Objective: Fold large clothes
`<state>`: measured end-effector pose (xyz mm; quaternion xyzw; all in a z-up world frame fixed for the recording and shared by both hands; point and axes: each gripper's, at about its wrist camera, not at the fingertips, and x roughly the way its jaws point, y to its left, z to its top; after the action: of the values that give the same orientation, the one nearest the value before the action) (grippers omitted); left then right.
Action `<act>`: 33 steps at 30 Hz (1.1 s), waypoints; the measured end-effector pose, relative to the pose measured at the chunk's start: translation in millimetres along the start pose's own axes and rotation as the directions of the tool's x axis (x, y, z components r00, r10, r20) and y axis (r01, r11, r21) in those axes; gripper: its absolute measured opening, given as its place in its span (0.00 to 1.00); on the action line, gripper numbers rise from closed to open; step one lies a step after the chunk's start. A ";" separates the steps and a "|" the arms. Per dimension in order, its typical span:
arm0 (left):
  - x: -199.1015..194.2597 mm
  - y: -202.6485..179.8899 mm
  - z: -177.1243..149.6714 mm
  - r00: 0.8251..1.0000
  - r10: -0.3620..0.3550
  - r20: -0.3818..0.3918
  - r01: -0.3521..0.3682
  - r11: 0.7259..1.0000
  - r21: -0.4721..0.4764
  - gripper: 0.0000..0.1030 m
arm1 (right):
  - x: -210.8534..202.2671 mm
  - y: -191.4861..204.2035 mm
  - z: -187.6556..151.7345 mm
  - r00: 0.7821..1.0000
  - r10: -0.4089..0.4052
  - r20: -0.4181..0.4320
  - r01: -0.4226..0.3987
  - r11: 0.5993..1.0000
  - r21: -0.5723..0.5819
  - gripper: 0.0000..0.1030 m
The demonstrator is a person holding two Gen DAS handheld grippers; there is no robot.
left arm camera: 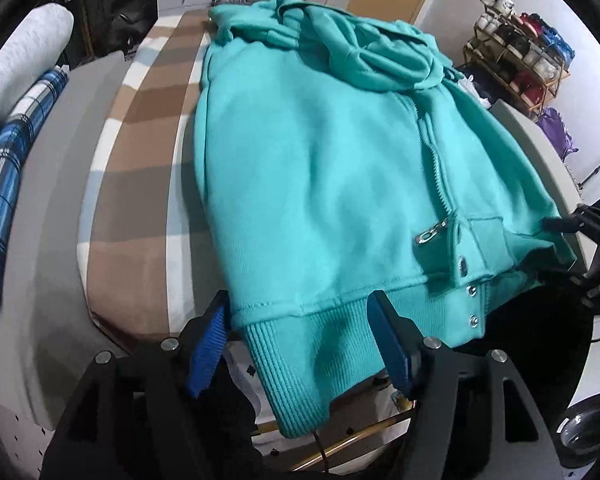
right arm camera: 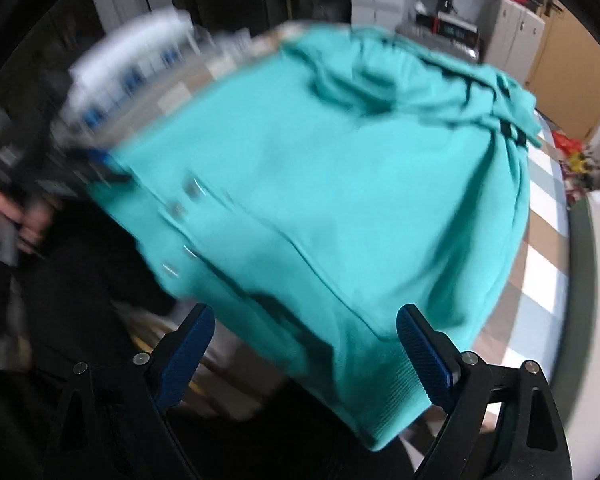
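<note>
In my left wrist view the teal zip hoodie (left arm camera: 300,168) lies spread on the bed (left arm camera: 140,200), which has a cover of brown and white stripes. The hood is bunched at the upper middle of the frame, and the zipper (left arm camera: 432,168) runs down the right half to a metal pull. The ribbed hem (left arm camera: 312,352) hangs over the near edge of the bed, at the bottom of the frame. My left hand-held gripper (left arm camera: 300,344) stands open around this hem: the two blue pads (left arm camera: 208,344) are on each side of the cloth and I see no pressing on it. At the left edge there is a blue plaid cloth (left arm camera: 4,184) next to a white pillow (left arm camera: 20,52). A shoe rack (left arm camera: 524,56) stands in the upper right.

The right wrist view is blurred (the picture smears strongly on its left side). The hoodie (right arm camera: 320,184) fills the centre, with its snap buttons (right arm camera: 184,216) at the left. My right hand-held gripper (right arm camera: 304,356) is also open, and the hem corner (right arm camera: 380,408) lies between its pads without being squeezed. At the left edge a hand (right arm camera: 8,216) holds the other gripper's handle.
</note>
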<state>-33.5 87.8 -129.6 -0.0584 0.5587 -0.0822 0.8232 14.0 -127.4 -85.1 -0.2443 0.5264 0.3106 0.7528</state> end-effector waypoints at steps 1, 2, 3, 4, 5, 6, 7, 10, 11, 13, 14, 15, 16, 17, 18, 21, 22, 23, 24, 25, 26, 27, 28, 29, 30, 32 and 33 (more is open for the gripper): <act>0.5 -0.7 -2.3 1.000 -0.002 -0.003 0.002 1.000 -0.001 0.62 | 10.0 3.9 1.2 0.999 -0.036 -0.038 0.035 0.999 -0.032 0.58; 2.0 -0.5 -3.6 1.000 -0.003 -0.009 0.003 1.000 -0.002 0.62 | 17.7 5.5 1.2 0.995 -0.069 -0.071 0.065 0.996 -0.053 0.21; 2.6 -0.5 -4.8 1.000 -0.005 -0.013 0.005 1.000 -0.002 0.62 | 25.8 7.1 0.0 0.988 -0.109 -0.111 0.101 0.992 -0.073 0.04; 3.6 0.6 -6.4 1.000 -0.006 -0.018 0.006 1.000 0.000 0.62 | 30.1 7.7 -3.5 0.982 -0.123 -0.140 0.111 0.990 -0.087 0.03; 4.7 1.3 -7.1 1.000 -0.002 -0.020 0.002 1.000 0.000 0.62 | 29.0 10.9 -9.7 0.983 -0.116 -0.143 0.100 0.989 -0.109 0.03; 5.5 2.4 -7.7 1.000 0.004 -0.020 -0.004 1.000 0.000 0.62 | 22.9 17.3 -15.6 0.983 -0.121 -0.134 0.100 0.983 -0.157 0.03; 6.6 3.1 -8.7 1.000 0.009 -0.020 -0.009 1.000 -0.002 0.62 | 15.8 20.4 -20.0 0.984 -0.135 -0.118 0.112 0.976 -0.186 0.03; 8.7 4.7 -9.9 1.000 0.001 -0.029 -0.001 1.000 -0.012 0.62 | -10.6 17.5 -36.7 0.991 -0.081 -0.110 0.059 0.980 -0.190 0.00; 8.2 5.0 -10.2 1.000 0.000 -0.028 0.000 1.000 -0.012 0.62 | -9.2 13.0 -43.7 0.988 -0.065 -0.142 0.039 0.983 -0.178 0.00; 7.5 5.6 -10.4 1.000 -0.003 -0.026 0.003 1.000 -0.008 0.62 | 3.2 1.6 -53.2 0.974 -0.126 -0.190 0.096 0.983 -0.157 0.00; 6.9 6.5 -10.6 1.000 0.002 -0.022 -0.002 1.000 -0.008 0.62 | 9.3 -8.2 -58.8 0.968 -0.117 -0.220 0.096 0.990 -0.105 0.00; 6.1 7.4 -11.2 1.000 0.007 -0.022 -0.007 1.000 -0.010 0.62 | 8.6 -20.1 -60.9 0.973 -0.064 -0.224 0.056 0.997 -0.043 0.00; 6.1 8.2 -11.3 1.000 0.009 -0.023 -0.009 1.000 -0.011 0.62 | 0.9 -32.6 -62.7 0.984 -0.003 -0.180 0.007 1.000 0.025 0.00; 5.7 10.1 -11.7 1.000 0.013 -0.025 -0.013 1.000 -0.019 0.62 | -13.9 -48.2 -63.6 0.994 0.047 -0.099 -0.036 0.994 0.106 0.01; 4.9 11.2 -11.8 1.000 0.017 -0.025 -0.018 0.999 -0.026 0.62 | -25.8 -61.0 -64.4 0.995 0.097 -0.034 -0.090 0.982 0.167 0.07; 5.1 12.8 -12.1 0.999 0.016 -0.031 -0.017 0.999 -0.034 0.62 | -52.6 -102.8 -73.7 0.974 0.164 0.156 -0.208 0.920 0.332 0.64; 5.3 14.4 -12.1 0.999 0.006 -0.035 -0.008 0.999 -0.043 0.62 | -52.4 -107.7 -74.3 0.978 0.132 0.162 -0.183 0.916 0.358 0.71; 4.9 15.4 -12.5 0.999 -0.006 -0.035 0.004 0.999 -0.050 0.62 | -46.3 -117.5 -76.4 0.985 0.102 0.141 -0.150 0.906 0.395 0.72; 4.5 16.3 -12.6 0.999 -0.015 -0.035 0.013 0.998 -0.055 0.62 | -38.7 -125.9 -78.5 0.981 0.140 0.130 -0.183 0.886 0.427 0.71; 4.3 17.5 -13.0 0.999 -0.022 -0.037 0.020 0.998 -0.060 0.62 | -34.1 -129.6 -80.3 0.973 0.183 0.142 -0.228 0.867 0.443 0.70; 4.2 18.1 -13.4 0.999 -0.026 -0.039 0.023 0.998 -0.060 0.63 | -30.0 -135.7 -82.4 0.966 0.202 0.162 -0.255 0.848 0.465 0.68; 4.3 17.3 -13.2 0.999 -0.025 -0.043 0.022 0.998 -0.056 0.63 | -27.4 -138.1 -82.7 0.972 0.173 0.158 -0.229 0.843 0.487 0.71; 4.5 16.1 -12.6 0.998 -0.022 -0.051 0.019 0.999 -0.048 0.63 | -19.1 -143.4 -84.7 0.984 0.132 0.121 -0.176 0.837 0.518 0.71; 4.3 15.1 -12.7 0.998 -0.028 -0.056 0.026 0.999 -0.042 0.63 | -11.8 -143.3 -82.4 0.986 0.137 0.100 -0.169 0.828 0.534 0.71; 4.2 13.1 -12.9 0.996 -0.060 -0.064 0.058 0.998 -0.033 0.63 | -2.3 -142.7 -80.1 0.981 0.170 0.096 -0.195 0.813 0.548 0.71; 3.3 8.5 -12.2 0.987 -0.145 -0.068 0.144 0.989 -0.019 0.61 | 11.3 -142.9 -82.1 0.968 0.233 0.092 -0.243 0.782 0.575 0.71; 3.3 6.9 -11.2 0.987 -0.144 -0.071 0.143 0.990 -0.014 0.58 | 17.2 -141.0 -82.2 0.962 0.260 0.085 -0.260 0.769 0.585 0.71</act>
<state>-42.2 93.8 -138.0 -0.0990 0.5828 -0.1407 0.7942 67.9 -277.9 -122.4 0.0770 0.6256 0.2324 0.7407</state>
